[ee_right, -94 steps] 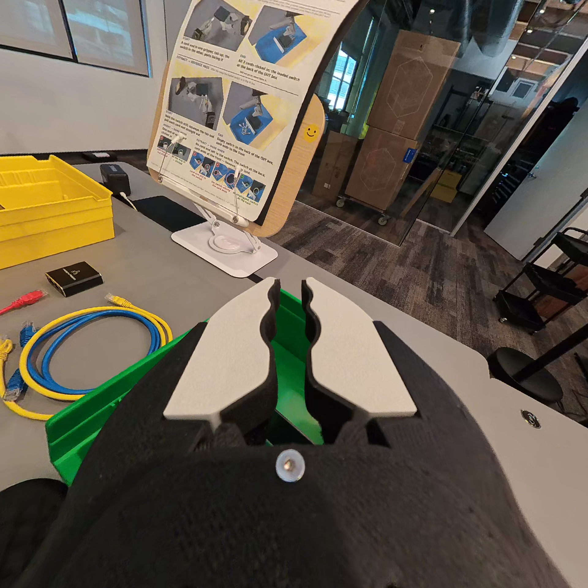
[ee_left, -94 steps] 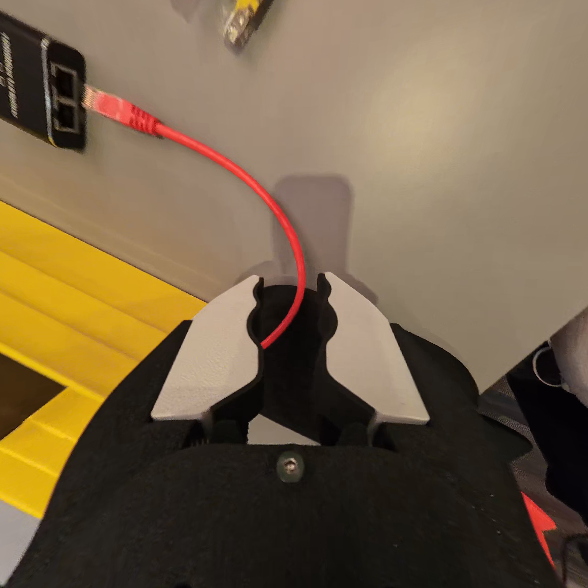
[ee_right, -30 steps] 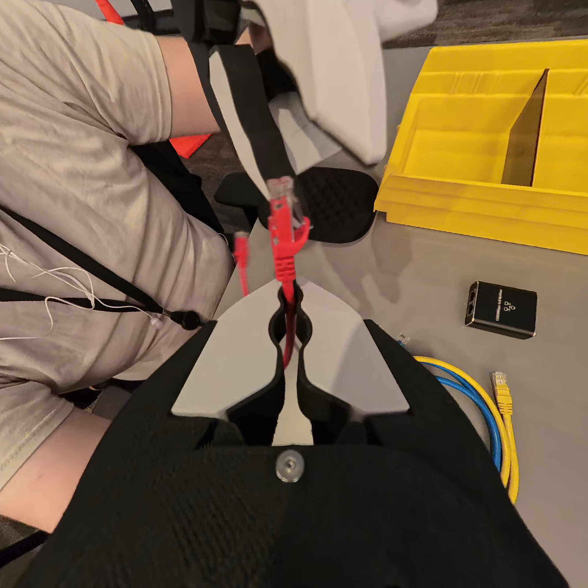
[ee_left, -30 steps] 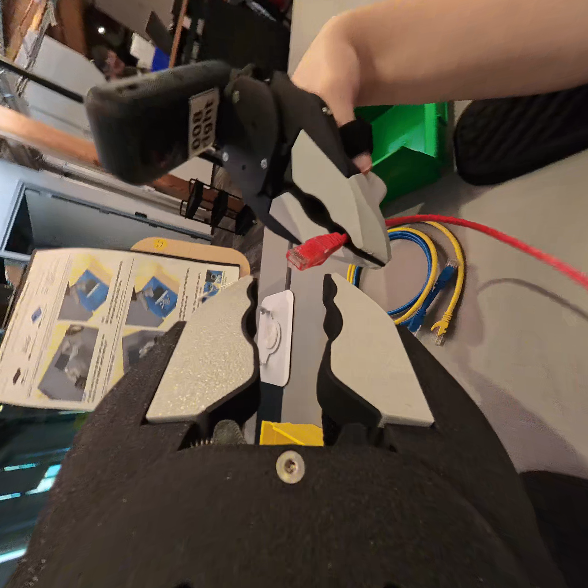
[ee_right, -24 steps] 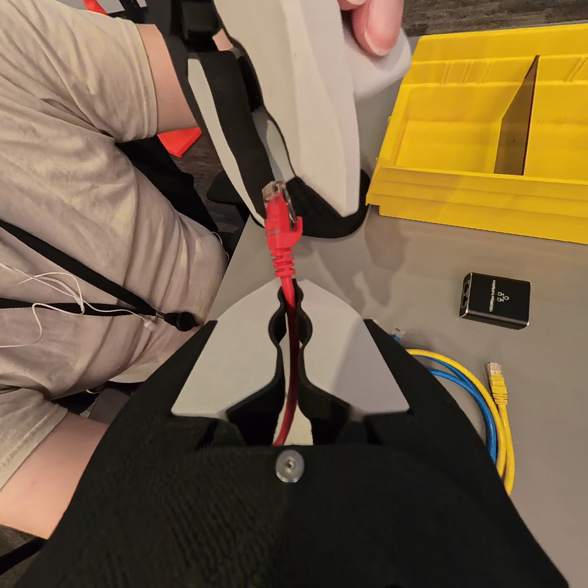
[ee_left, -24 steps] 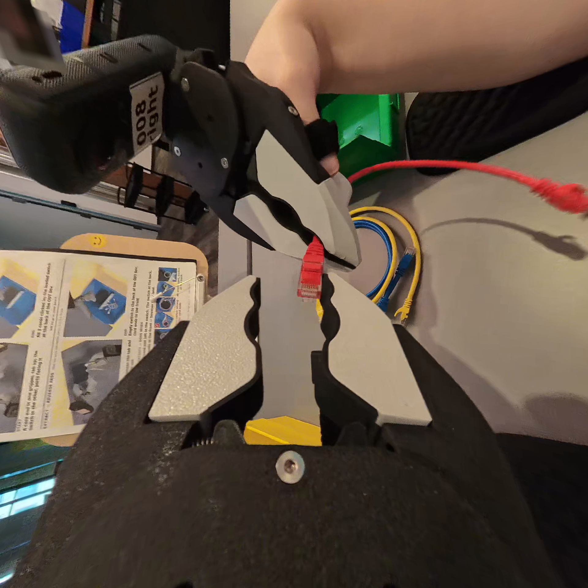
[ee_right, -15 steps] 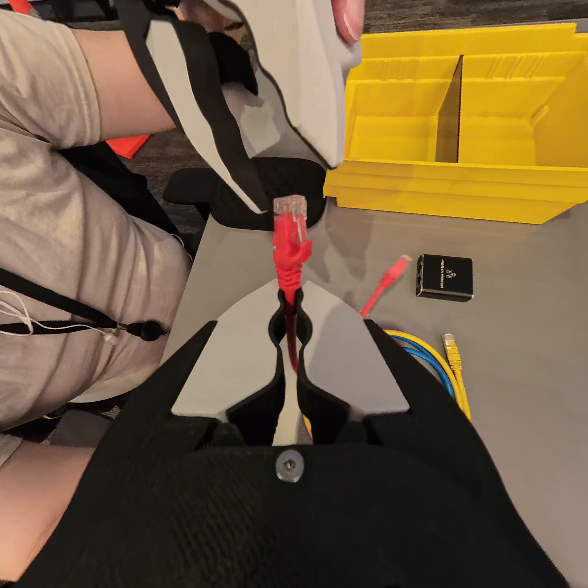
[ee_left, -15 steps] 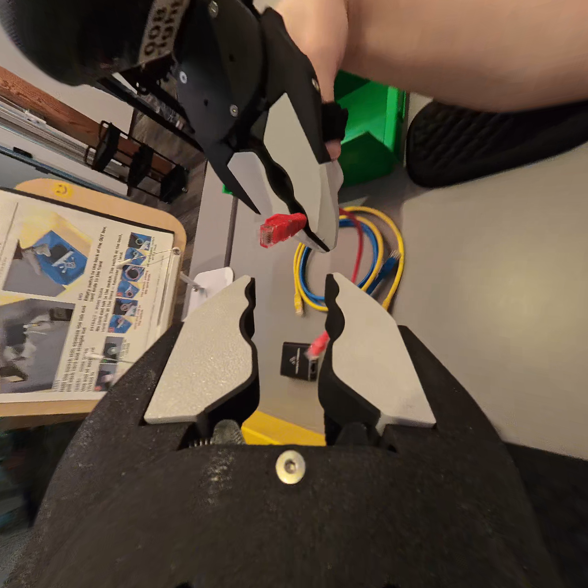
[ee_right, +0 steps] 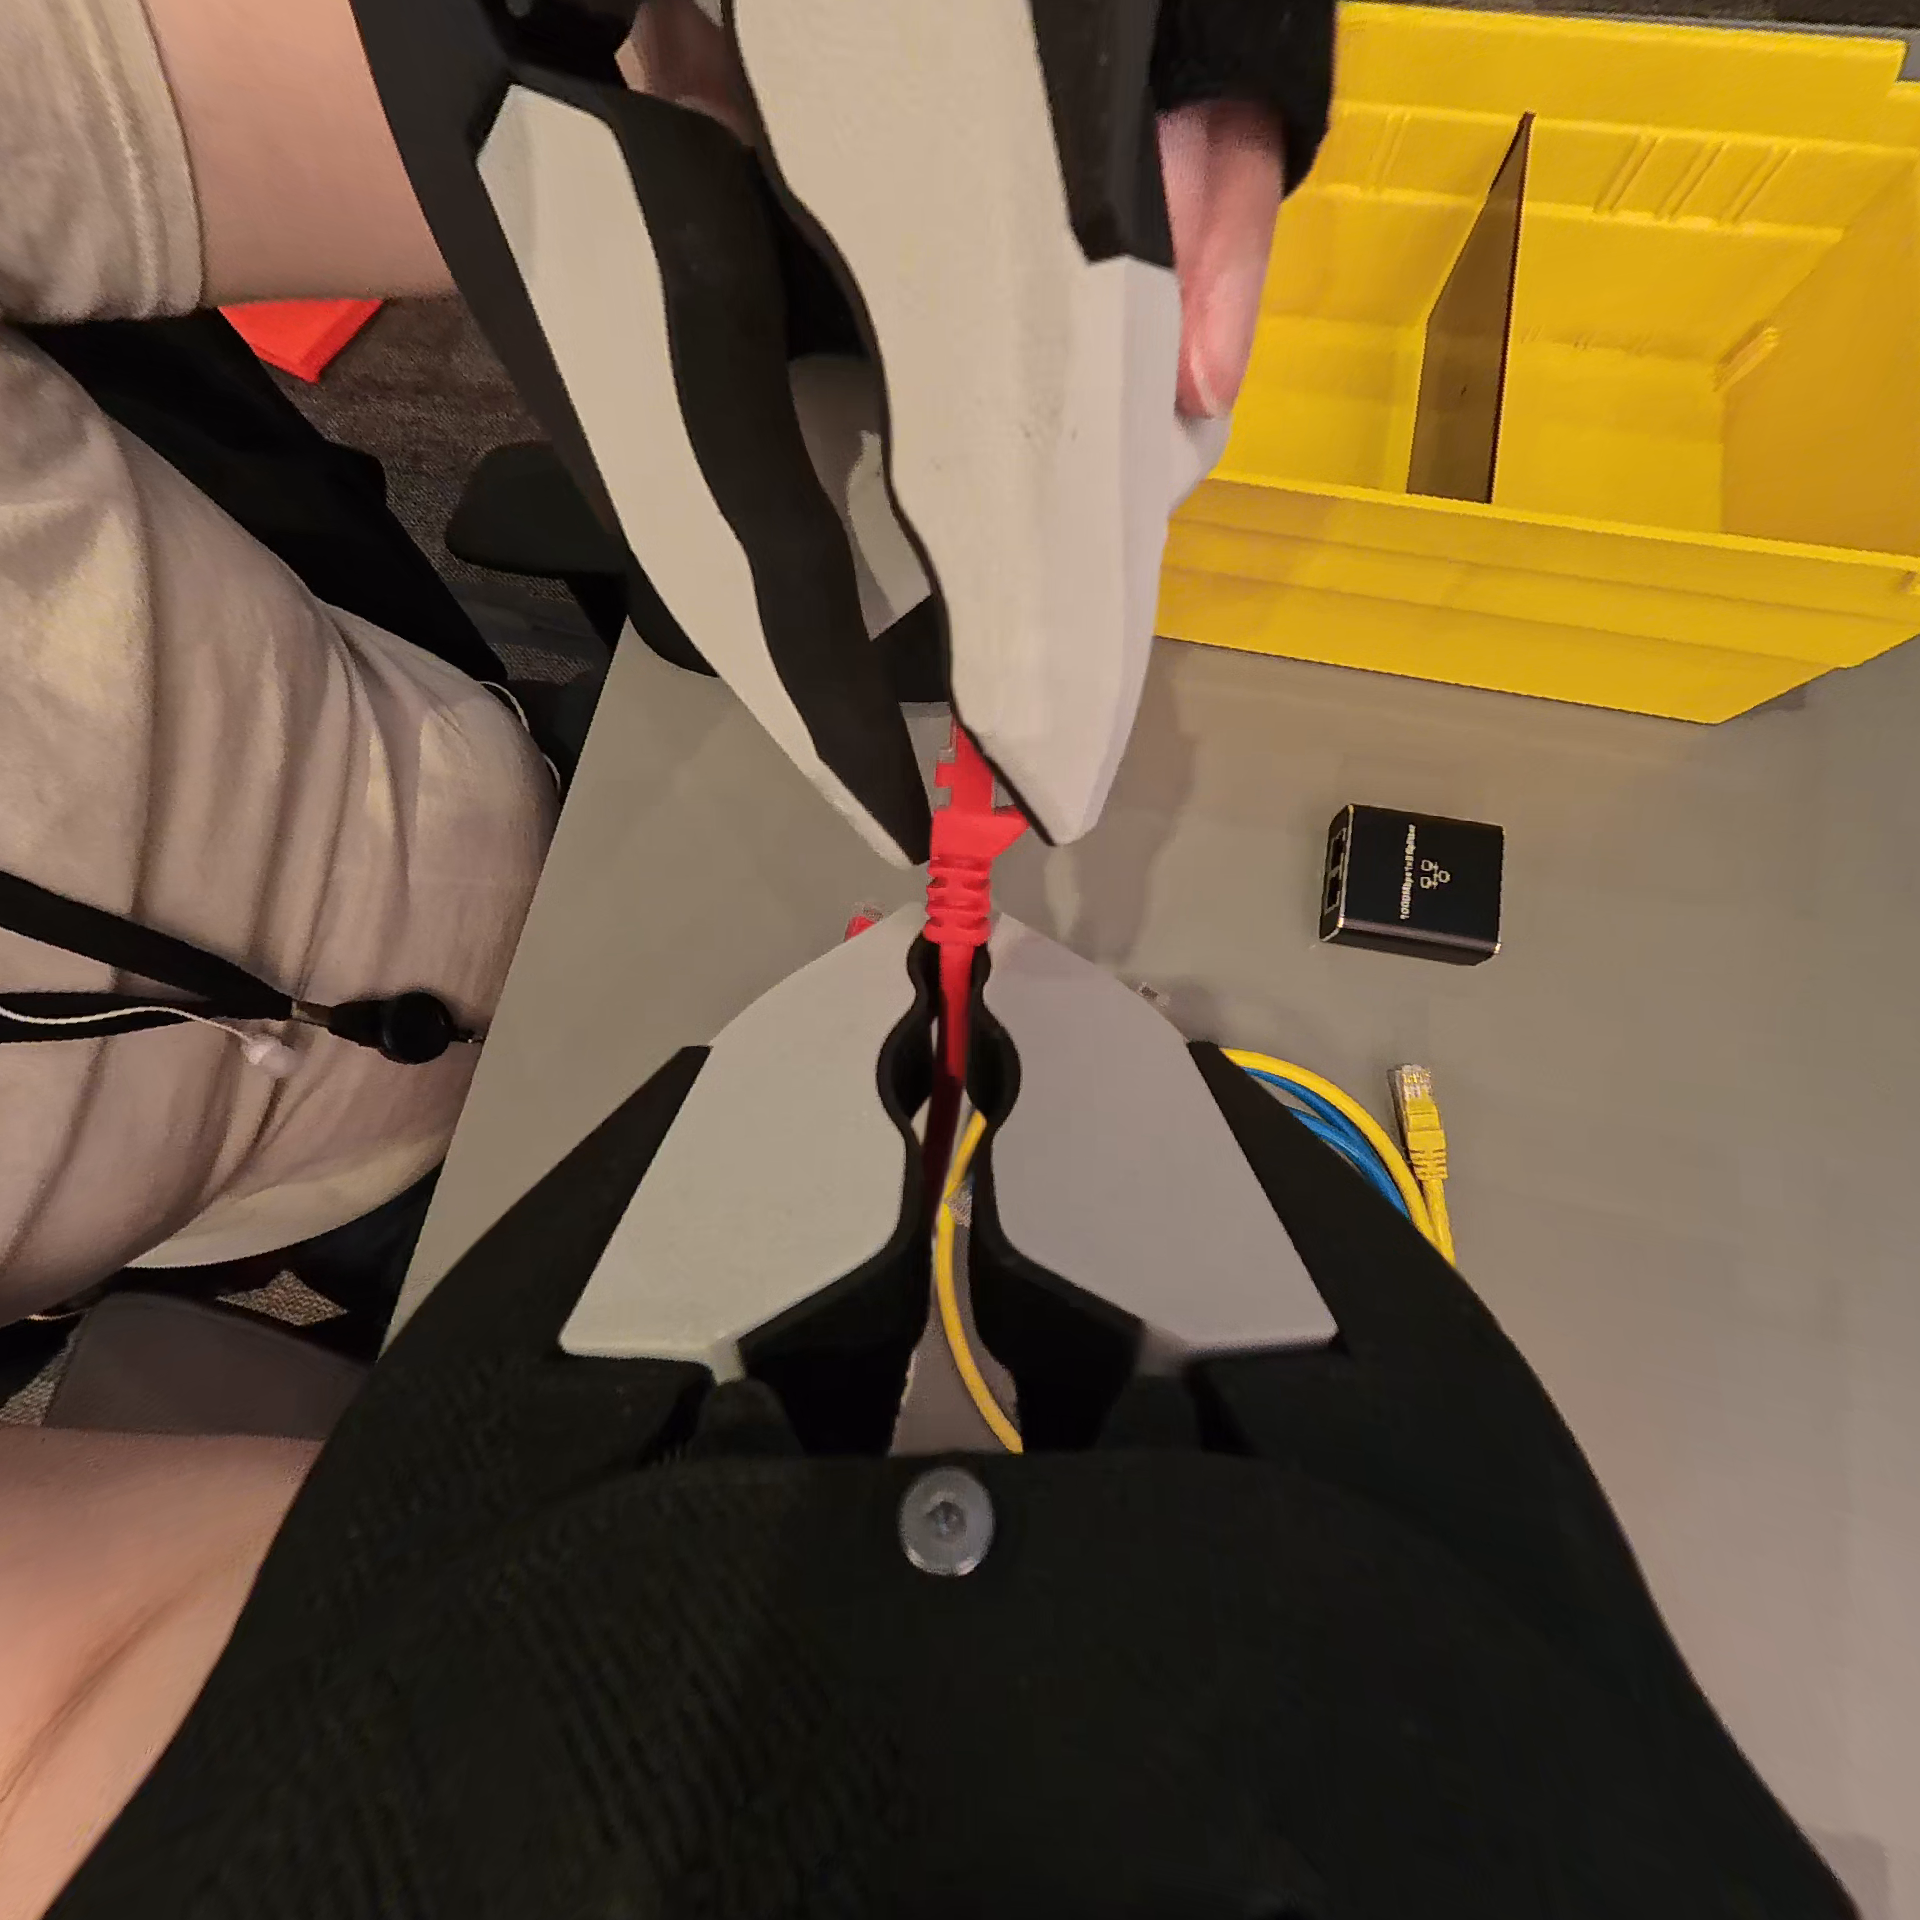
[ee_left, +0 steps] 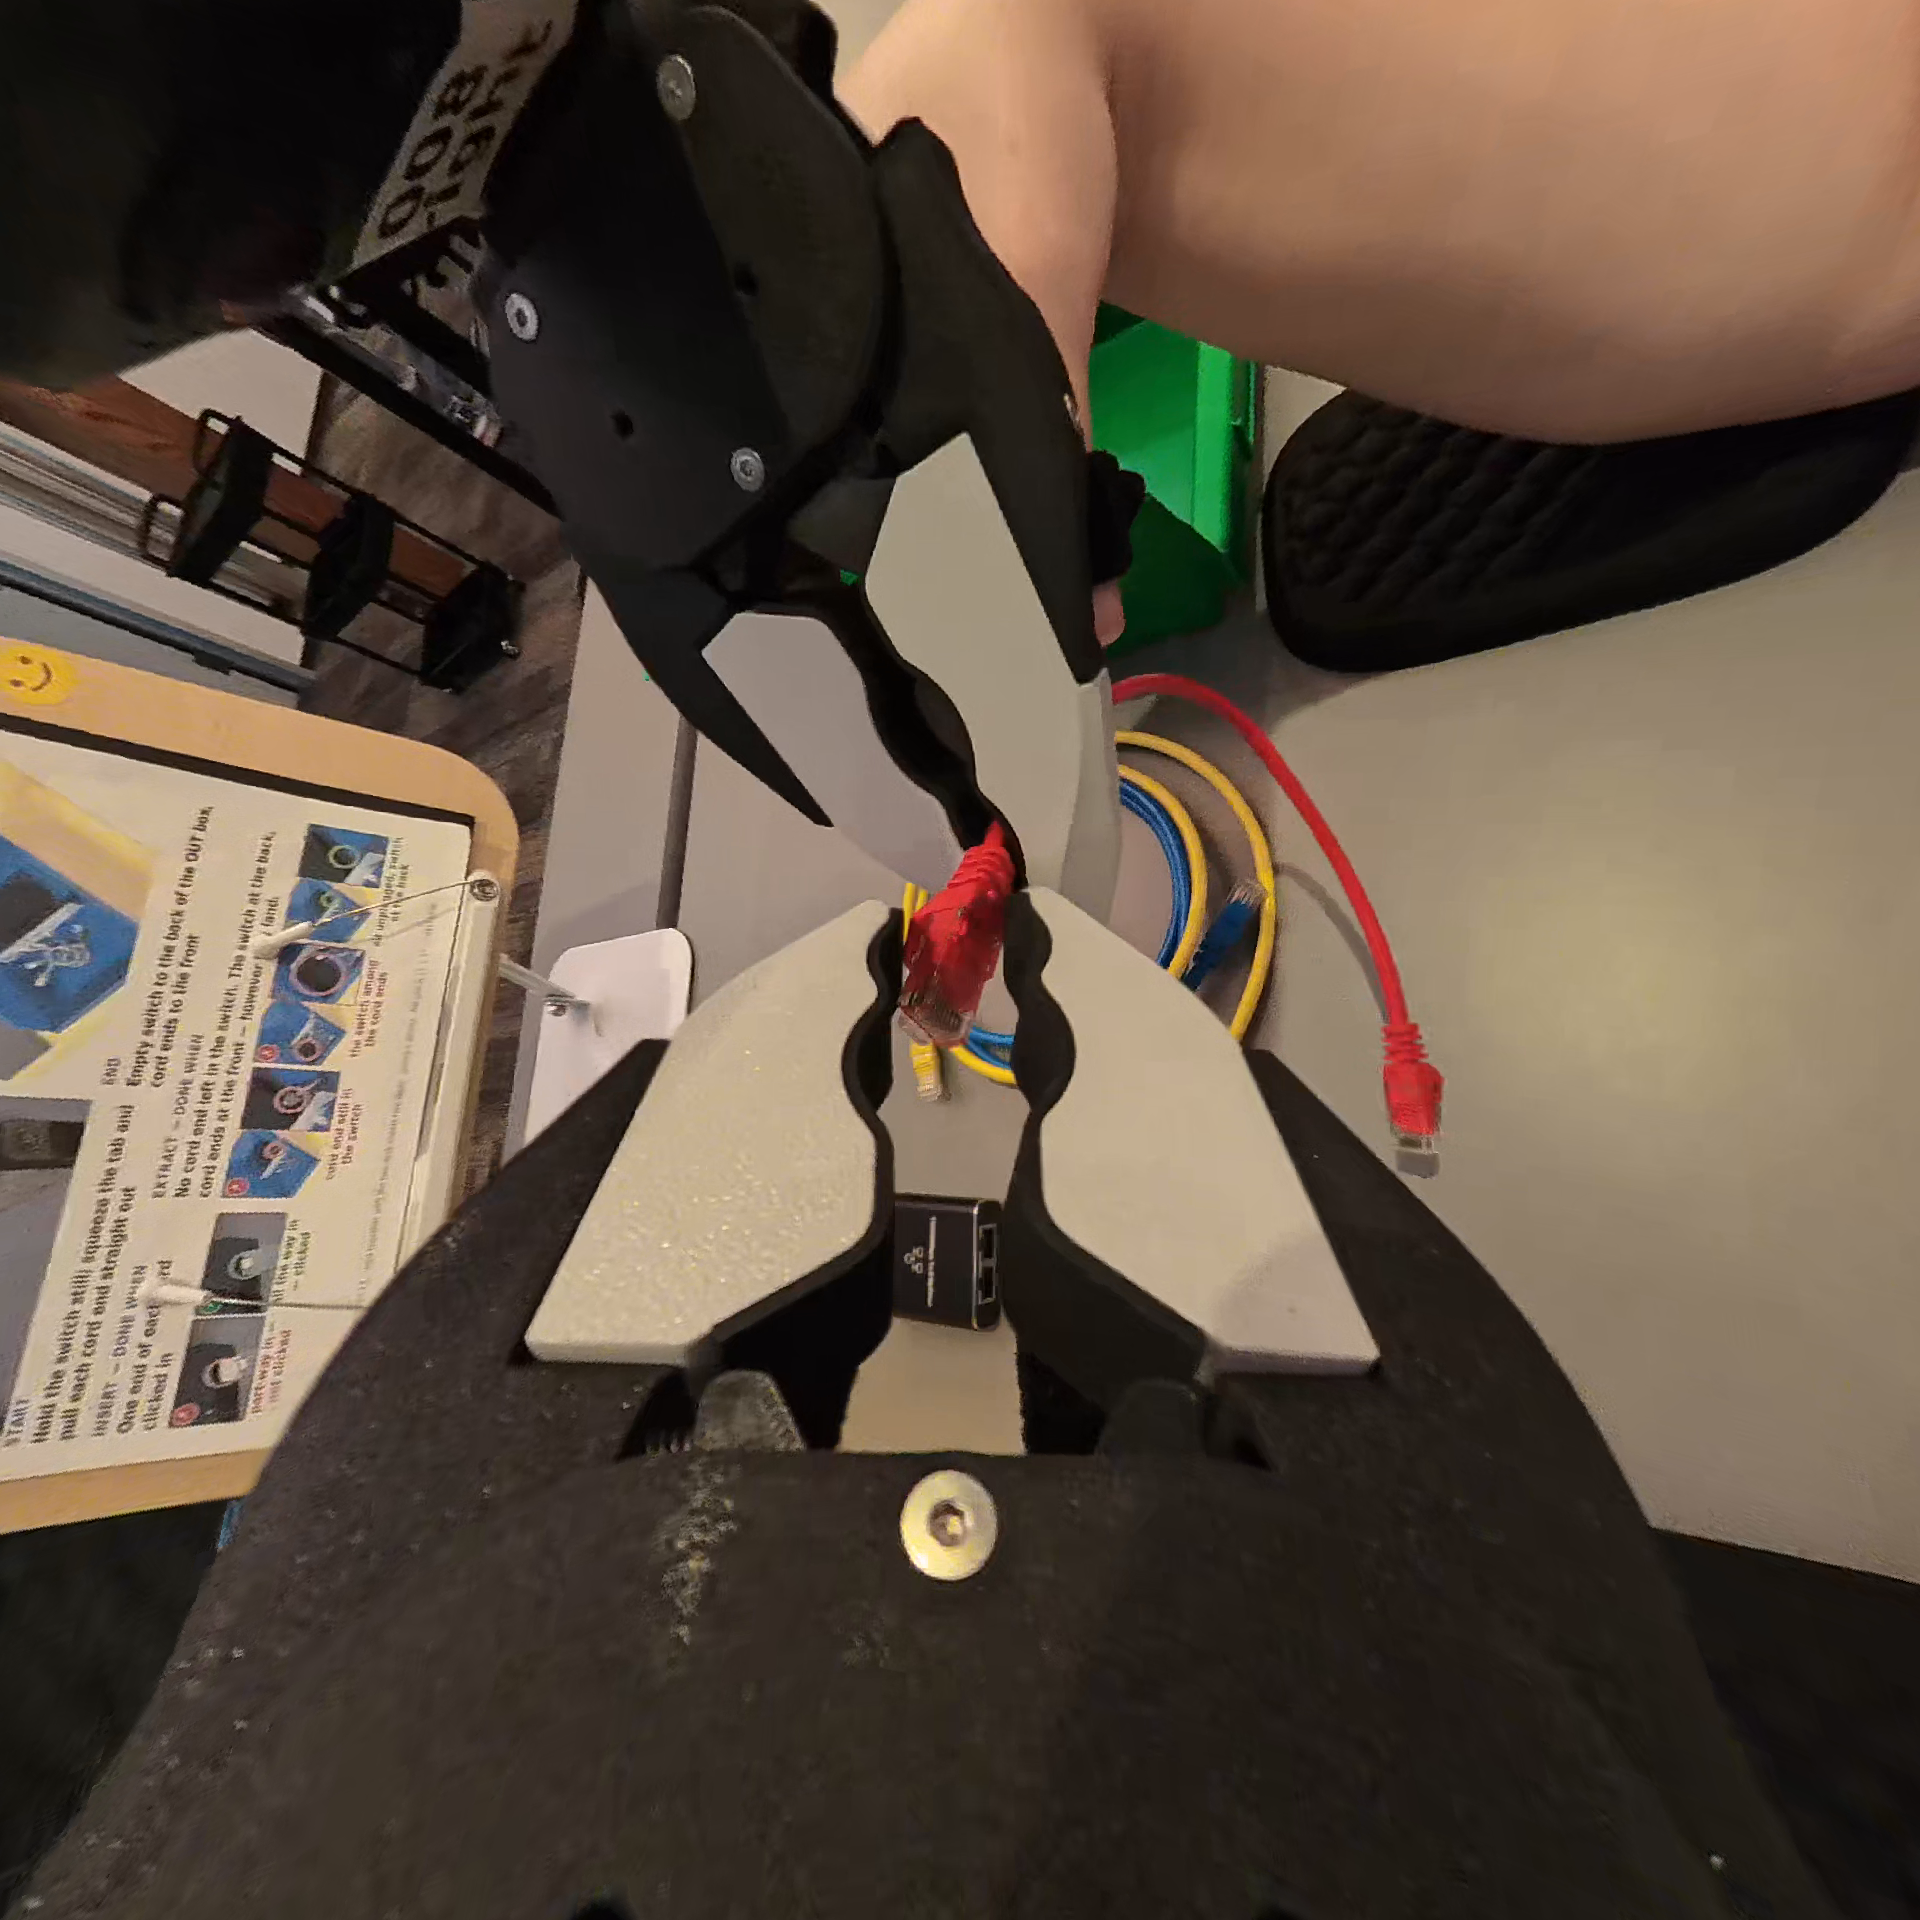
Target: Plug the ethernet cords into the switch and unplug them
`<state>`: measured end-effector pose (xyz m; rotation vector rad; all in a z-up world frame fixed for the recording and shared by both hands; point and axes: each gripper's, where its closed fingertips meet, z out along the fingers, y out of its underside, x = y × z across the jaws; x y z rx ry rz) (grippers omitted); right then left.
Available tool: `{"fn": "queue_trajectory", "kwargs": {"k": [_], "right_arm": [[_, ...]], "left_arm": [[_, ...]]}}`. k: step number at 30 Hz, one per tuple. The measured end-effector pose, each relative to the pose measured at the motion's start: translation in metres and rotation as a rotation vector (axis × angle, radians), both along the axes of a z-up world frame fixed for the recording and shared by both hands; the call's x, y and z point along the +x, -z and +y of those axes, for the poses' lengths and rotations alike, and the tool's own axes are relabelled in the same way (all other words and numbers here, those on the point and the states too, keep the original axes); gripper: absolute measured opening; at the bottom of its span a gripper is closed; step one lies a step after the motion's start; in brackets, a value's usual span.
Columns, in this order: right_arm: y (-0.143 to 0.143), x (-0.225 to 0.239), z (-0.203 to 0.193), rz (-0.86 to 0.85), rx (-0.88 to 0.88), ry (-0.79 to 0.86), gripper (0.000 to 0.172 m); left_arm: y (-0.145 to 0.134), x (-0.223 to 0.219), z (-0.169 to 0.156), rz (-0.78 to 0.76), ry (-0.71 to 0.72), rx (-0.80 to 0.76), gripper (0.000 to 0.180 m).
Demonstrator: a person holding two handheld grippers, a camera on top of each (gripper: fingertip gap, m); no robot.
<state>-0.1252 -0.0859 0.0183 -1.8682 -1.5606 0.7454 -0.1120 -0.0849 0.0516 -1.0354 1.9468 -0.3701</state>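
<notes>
A red ethernet cord is held up above the grey table (ee_left: pixel 1610 935). My right gripper (ee_right: pixel 951 930) is shut on the cord just behind its plug. It also shows in the left wrist view (ee_left: pixel 1013 852), coming in from above. My left gripper (ee_left: pixel 951 925) is shut on the red plug (ee_left: pixel 951 966), with a pad on each side. It shows in the right wrist view (ee_right: pixel 966 821), tip to tip with the right gripper. The cord's other plug (ee_left: pixel 1411 1101) lies loose on the table. The black switch (ee_right: pixel 1413 883) lies on the table with nothing plugged in, and shows between my left fingers (ee_left: pixel 945 1273).
Coiled yellow (ee_left: pixel 1236 831) and blue (ee_left: pixel 1184 862) cords lie on the table beside the switch. A yellow bin (ee_right: pixel 1558 582) stands beyond the switch. A green bin (ee_left: pixel 1174 457), a black pad (ee_left: pixel 1558 520) and an instruction board (ee_left: pixel 208 1039) are nearby. The person's torso (ee_right: pixel 208 727) is close. Only a small space, under 4 cm, lies between the two pairs of fingers. The black switch (ee_right: pixel 1413 883) is about equally far from each gripper, around 25 cm. Seen from the left wrist view (ee_left: pixel 923 1252) as well.
My left gripper, open half a second ago, has moved in and closed on the red plug that my right gripper holds out. The cord's free end has dropped onto the table.
</notes>
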Motion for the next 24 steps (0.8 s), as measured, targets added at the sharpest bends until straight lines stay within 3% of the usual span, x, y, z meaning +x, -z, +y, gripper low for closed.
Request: {"fn": "queue_trajectory", "kwargs": {"k": [4, 7, 9, 12, 14, 17, 18, 21, 24], "right_arm": [[-0.005, 0.002, 0.009, 0.040, 0.020, 0.036, 0.001], [-0.011, 0.009, 0.026, 0.062, 0.097, 0.121, 0.002], [-0.024, 0.016, 0.036, 0.090, 0.191, 0.178, 0.022], [-0.077, 0.026, 0.042, 0.259, 0.360, 0.303, 0.027], [-0.132, 0.037, 0.035, 0.506, 0.397, 0.443, 0.027], [-0.196, 0.035, -0.018, 0.986, 0.214, 0.313, 0.009], [-0.197, 0.029, -0.025, 1.026, 0.129, 0.265, 0.009], [-0.162, 0.001, -0.002, 0.959, -0.135, 0.255, 0.041], [-0.157, -0.019, 0.021, 1.161, -0.388, 0.162, 0.042]], "left_arm": [[-0.005, 0.002, 0.005, -0.019, -0.037, 0.059, 0.016], [-0.016, 0.001, 0.013, -0.046, -0.080, 0.204, 0.016], [-0.028, -0.003, 0.023, -0.059, -0.131, 0.298, 0.016], [-0.055, -0.011, 0.036, -0.123, -0.199, 0.383, 0.016], [-0.076, -0.020, 0.047, -0.165, -0.255, 0.445, 0.016], [-0.104, -0.031, 0.057, -0.222, -0.300, 0.484, 0.016], [-0.112, -0.034, 0.059, -0.243, -0.309, 0.489, 0.016], [-0.136, -0.042, 0.060, -0.310, -0.332, 0.545, 0.016], [-0.151, -0.044, 0.048, -0.372, -0.303, 0.557, 0.016]]}}
